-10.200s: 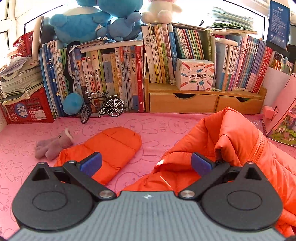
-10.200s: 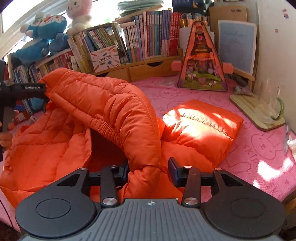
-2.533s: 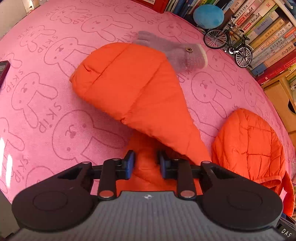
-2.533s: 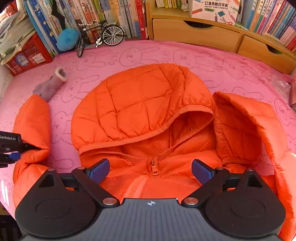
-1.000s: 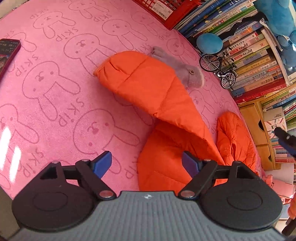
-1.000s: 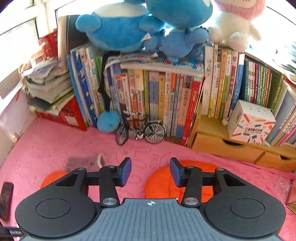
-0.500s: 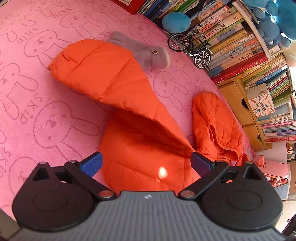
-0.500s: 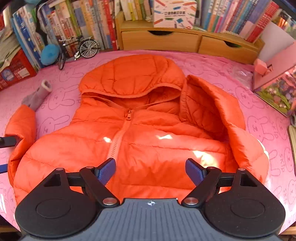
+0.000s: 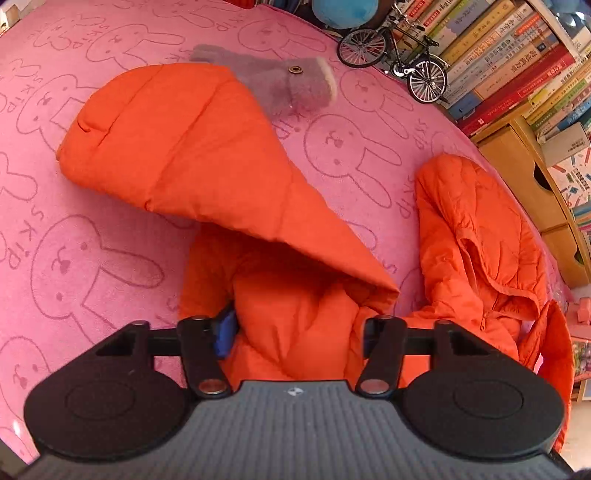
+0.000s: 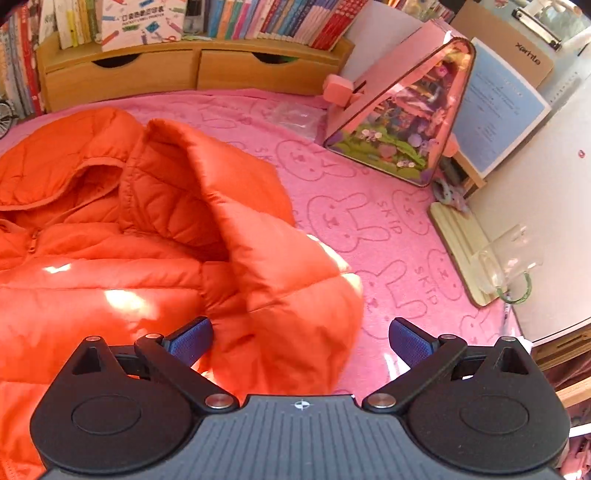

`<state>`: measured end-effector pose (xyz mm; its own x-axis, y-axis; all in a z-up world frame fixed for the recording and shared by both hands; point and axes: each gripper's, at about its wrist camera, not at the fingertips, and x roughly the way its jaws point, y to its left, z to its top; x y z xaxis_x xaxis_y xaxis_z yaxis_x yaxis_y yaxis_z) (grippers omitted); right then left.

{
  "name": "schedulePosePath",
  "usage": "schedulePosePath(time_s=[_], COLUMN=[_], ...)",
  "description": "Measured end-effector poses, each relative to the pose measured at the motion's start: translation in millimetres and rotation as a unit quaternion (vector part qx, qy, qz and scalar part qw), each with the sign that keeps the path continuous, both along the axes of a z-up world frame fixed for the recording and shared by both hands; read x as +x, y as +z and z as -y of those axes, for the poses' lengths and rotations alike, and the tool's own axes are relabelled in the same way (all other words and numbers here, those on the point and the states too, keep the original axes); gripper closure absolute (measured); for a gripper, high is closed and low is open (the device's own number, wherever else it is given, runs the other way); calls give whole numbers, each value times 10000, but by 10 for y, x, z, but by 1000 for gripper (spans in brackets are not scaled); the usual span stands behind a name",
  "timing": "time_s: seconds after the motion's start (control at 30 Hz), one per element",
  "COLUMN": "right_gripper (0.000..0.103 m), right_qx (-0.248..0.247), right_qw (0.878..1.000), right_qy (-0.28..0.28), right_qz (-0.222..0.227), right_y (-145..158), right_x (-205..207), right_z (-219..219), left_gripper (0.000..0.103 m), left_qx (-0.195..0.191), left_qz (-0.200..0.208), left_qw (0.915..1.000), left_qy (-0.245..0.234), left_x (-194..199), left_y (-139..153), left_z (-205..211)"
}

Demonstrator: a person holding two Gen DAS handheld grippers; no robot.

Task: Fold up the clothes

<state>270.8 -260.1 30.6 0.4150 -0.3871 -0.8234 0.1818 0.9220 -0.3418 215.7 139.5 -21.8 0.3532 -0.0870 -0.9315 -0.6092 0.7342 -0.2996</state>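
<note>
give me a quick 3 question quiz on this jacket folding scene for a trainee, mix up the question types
1. True or false: the right gripper is clamped shut on the orange jacket.
2. Which object lies partly on the jacket's sleeve in the left wrist view? A) grey mitten B) model bicycle C) blue ball
3. Fill in: the left gripper has its fingers around a bunch of the jacket's ____ fabric.

Key
1. False: its fingers stand wide apart, with the right sleeve below them.
2. A
3. orange
</note>
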Motion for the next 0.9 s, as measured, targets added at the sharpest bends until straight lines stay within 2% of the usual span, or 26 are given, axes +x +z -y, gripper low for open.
schedulePosePath(time_s=[0.07,0.17,0.2,0.27,0.3,0.33,0.37,0.4,0.43,0.47,0.5,0.57,0.67,0.8,0.9], right_gripper=[1,0,0,0,0,4,12,51,75,77,86,91,93,94,90], right_qx=[-209,365,693,1259,1269,1311,1477,1707,1820,1933,1981,1945,2096,2460,2523], right_qw=[9993,9985,9972,9920,9919,9911,9884,9842,9817,9791,9781,9802,9752,9509,9381], right_qy=[-303,-363,-250,-61,-87,-136,-253,-381,-468,-554,-569,-353,-157,189,573], right_qz=[113,211,157,34,-75,-171,-227,-269,-291,-313,-296,50,696,1866,2304], right_y=[9,74,55,5,-56,-116,-167,-184,-153,-121,-68,206,686,1447,1680], right_x=[24,-65,-92,-133,-111,-83,-40,4,51,99,147,254,423,563,673], right_z=[132,327,351,381,344,317,320,323,307,291,266,243,282,437,486], left_gripper=[75,77,76,61,39,29,34,59,75,79,84,86,87,86,80], left_qx=[61,44,53,71,80,89,97,106,115,124,133,150,201,640,968], left_qz=[112,279,347,482,549,616,684,751,818,885,953,1087,1290,1600,1830], left_qw=[9998,9993,9989,9981,9976,9970,9964,9957,9949,9941,9933,9913,9879,9813,9744], left_qy=[138,262,301,378,417,455,494,532,571,609,648,724,832,856,873], left_x=[-1,-45,-30,1,16,31,46,62,77,92,107,138,185,272,338], left_y=[82,172,225,329,382,434,486,539,591,643,696,800,960,1221,1417], left_z=[-110,-252,-282,-343,-374,-404,-434,-465,-495,-525,-556,-617,-716,-967,-1155])
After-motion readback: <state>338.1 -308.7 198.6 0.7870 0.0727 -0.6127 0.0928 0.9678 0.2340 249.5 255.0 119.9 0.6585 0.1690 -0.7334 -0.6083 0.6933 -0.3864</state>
